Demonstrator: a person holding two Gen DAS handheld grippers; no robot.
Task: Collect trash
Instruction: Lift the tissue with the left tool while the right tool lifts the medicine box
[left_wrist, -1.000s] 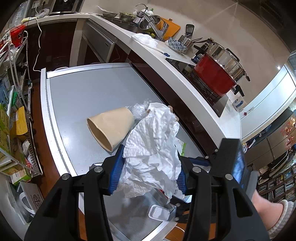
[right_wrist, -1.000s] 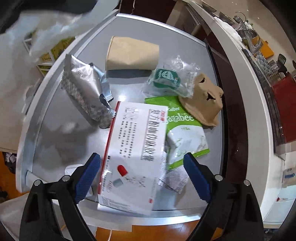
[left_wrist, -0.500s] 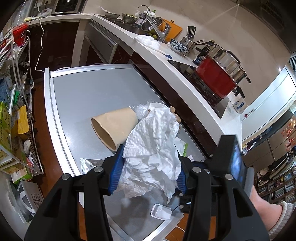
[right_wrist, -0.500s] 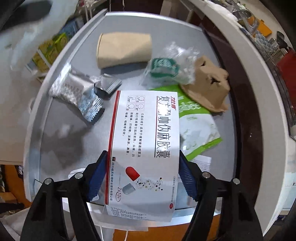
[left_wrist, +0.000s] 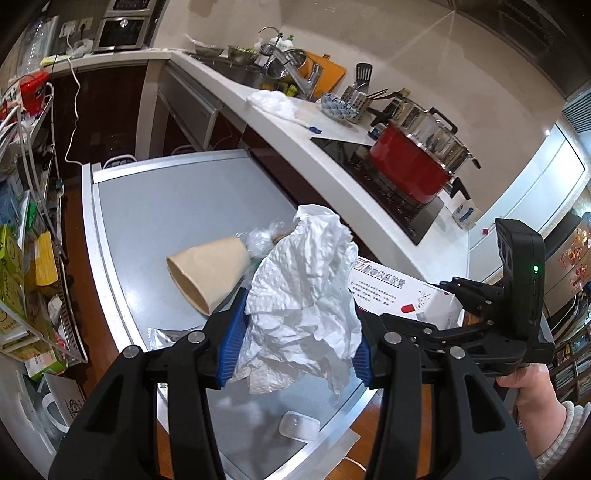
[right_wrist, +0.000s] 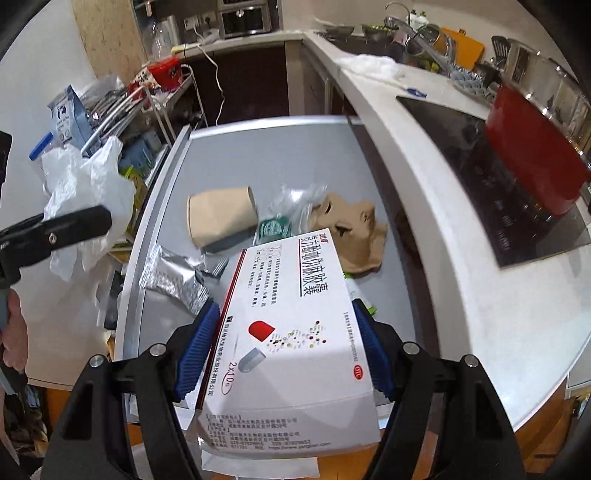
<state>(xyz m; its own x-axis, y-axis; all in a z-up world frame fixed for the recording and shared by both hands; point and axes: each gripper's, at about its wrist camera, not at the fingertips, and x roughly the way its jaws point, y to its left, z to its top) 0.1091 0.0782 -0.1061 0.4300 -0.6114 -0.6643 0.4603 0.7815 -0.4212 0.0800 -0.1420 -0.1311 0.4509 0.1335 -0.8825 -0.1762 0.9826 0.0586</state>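
My left gripper (left_wrist: 293, 343) is shut on a crumpled white plastic bag (left_wrist: 306, 299) and holds it above the grey table (left_wrist: 166, 206). The bag also shows in the right wrist view (right_wrist: 85, 192). My right gripper (right_wrist: 282, 347) is shut on a white medicine box (right_wrist: 295, 325) and holds it lifted off the table; the box shows in the left wrist view (left_wrist: 402, 295). On the table lie a tan paper cup (right_wrist: 221, 216) on its side, a silver foil wrapper (right_wrist: 173, 280), a clear plastic wrapper (right_wrist: 284, 214), a crumpled brown paper holder (right_wrist: 351, 229) and a green snack bag (right_wrist: 364, 304), mostly hidden.
A white counter (right_wrist: 424, 206) with a cooktop and a red pot (right_wrist: 532, 147) runs along the table's right side. A cluttered wire rack (left_wrist: 26, 221) stands to the left. A small white object (left_wrist: 299, 426) lies near the table's front edge.
My right gripper closed on the medicine box and lifted it off the table. The left gripper rose a little with the bag still in it.
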